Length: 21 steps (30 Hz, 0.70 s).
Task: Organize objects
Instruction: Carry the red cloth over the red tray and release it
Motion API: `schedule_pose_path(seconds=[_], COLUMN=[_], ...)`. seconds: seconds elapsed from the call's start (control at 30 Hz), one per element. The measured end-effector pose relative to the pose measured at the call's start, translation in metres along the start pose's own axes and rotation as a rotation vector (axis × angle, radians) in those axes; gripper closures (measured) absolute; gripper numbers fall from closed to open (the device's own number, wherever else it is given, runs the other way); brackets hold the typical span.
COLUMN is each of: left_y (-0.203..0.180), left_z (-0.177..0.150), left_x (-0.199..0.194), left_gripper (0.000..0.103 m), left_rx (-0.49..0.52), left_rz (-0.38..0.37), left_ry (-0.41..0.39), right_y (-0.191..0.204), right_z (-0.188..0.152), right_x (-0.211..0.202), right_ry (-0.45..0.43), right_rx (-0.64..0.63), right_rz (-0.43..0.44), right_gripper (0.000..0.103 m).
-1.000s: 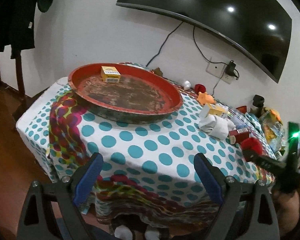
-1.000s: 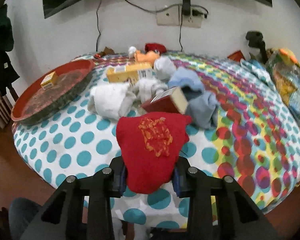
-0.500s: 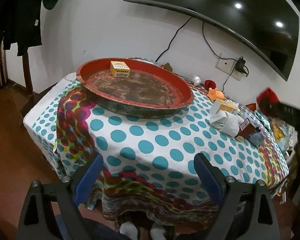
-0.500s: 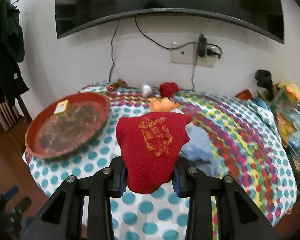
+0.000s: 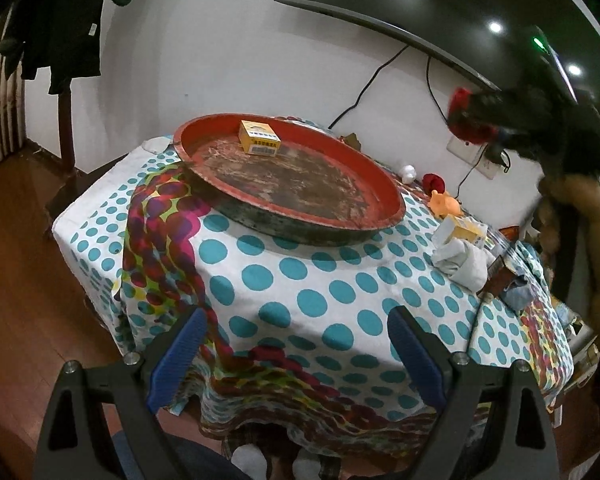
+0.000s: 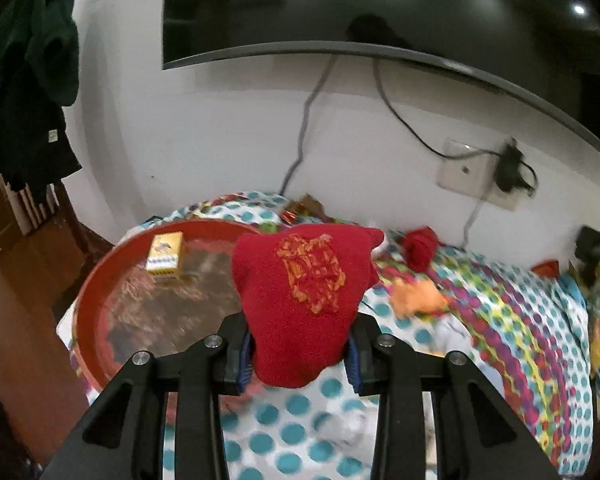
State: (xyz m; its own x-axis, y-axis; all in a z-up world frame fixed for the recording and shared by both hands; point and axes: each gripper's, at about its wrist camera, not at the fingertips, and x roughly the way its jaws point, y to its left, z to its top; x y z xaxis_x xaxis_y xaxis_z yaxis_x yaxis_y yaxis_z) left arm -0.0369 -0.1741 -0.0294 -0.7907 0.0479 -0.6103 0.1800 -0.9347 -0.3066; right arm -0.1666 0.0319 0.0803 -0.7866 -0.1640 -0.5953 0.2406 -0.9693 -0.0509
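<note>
The right tool (image 6: 298,354) is clenched on a red cloth pouch (image 6: 304,300) with orange stitching, held up in the air over the worktop (image 6: 480,320), near the rim of the big red tray (image 6: 88,292). The left tool (image 5: 294,354) hangs released, its blue-padded fingers (image 5: 176,356) spread wide and holding nothing, low by the near edge of the polka-dot cloth. One yellow box (image 6: 165,255) lies in the tray toward its far side; the rest of the clutter, a white rolled cloth (image 5: 462,264), another yellow box (image 5: 466,232), an orange toy (image 5: 444,204) and a red ball of fabric (image 6: 420,246), sits in a heap off to the tray's side. I take it the pouch is being carried across to join the box in the tray. The next move, I'd say, calls for bringing it over the tray floor clear of the yellow box, lowering it, and then opening the fingers so the soft cloth drops flat rather than snagging on a pad.
</note>
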Motion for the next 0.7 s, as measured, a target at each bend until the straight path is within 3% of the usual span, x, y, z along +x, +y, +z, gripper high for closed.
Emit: schedule_pose_path(seconds=[0.3,0.7], left_y=[0.013,0.029], left_z=[0.005,0.012], left_x=[0.000,0.002], left_gripper=[0.009,0.009], left_rx=[-0.060,-0.119], left_rz=[0.002,-0.003], left_ry=[-0.008,-0.009], right_y=[0.047,0.091], right_z=[0.022,0.030], right_x=[0.033,0.099], right_ry=[0.033,0.121], right_rx=[-0.037,-0.107], right_rz=[0.026,-0.005], right_gripper=[0.069,0.068])
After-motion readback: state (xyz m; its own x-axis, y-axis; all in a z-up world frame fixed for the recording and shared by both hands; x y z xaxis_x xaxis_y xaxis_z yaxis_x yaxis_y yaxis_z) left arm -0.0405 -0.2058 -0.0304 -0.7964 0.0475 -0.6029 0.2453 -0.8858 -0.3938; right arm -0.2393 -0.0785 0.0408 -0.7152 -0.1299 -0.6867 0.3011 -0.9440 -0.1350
